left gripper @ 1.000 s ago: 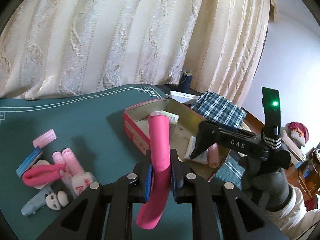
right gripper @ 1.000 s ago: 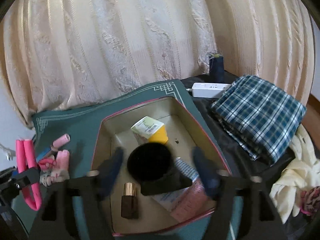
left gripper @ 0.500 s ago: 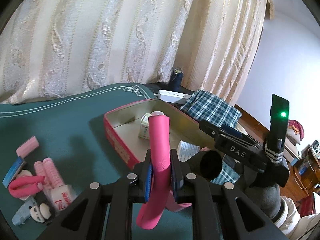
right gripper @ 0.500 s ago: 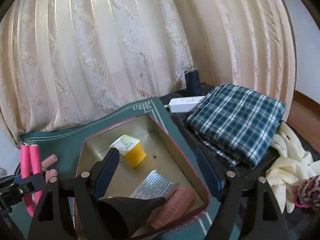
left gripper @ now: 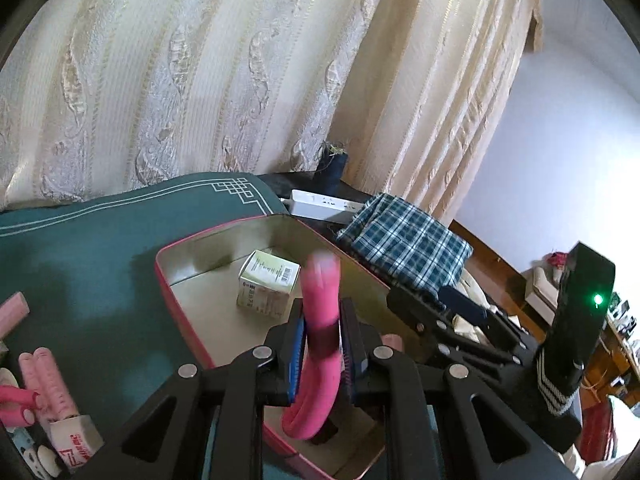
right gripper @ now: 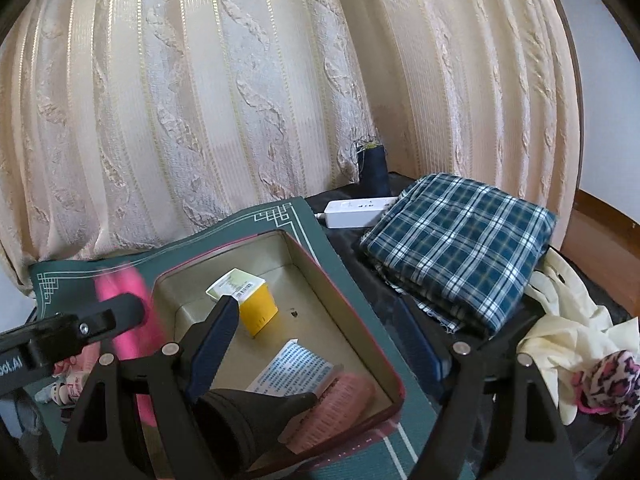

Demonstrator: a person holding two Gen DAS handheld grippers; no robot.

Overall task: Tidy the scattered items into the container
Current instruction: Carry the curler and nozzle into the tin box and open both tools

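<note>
My left gripper (left gripper: 320,344) is shut on a bent pink foam curler (left gripper: 318,344) and holds it over the near edge of the open red-rimmed tin (left gripper: 176,312). The curler shows blurred in the right wrist view (right gripper: 128,320). The tin (right gripper: 384,364) holds a small yellow and white box (right gripper: 250,300), a printed sachet (right gripper: 292,372), a pink ribbed roller (right gripper: 336,404) and a black funnel-shaped thing (right gripper: 248,420). My right gripper (right gripper: 316,352) is open and empty above the tin. More pink rollers (left gripper: 44,384) lie on the green mat at the left.
A folded plaid cloth (right gripper: 460,248) and a white power strip (right gripper: 356,210) lie right of the tin. Cream cloth (right gripper: 568,328) and a leopard-print item (right gripper: 612,380) sit further right. A dark thread cone (right gripper: 374,172) stands by the curtain behind.
My left gripper has carried the pink curler rightward from the scattered pile to over the tin. My right gripper has let go of the black thing, drawn back and up, and stands open.
</note>
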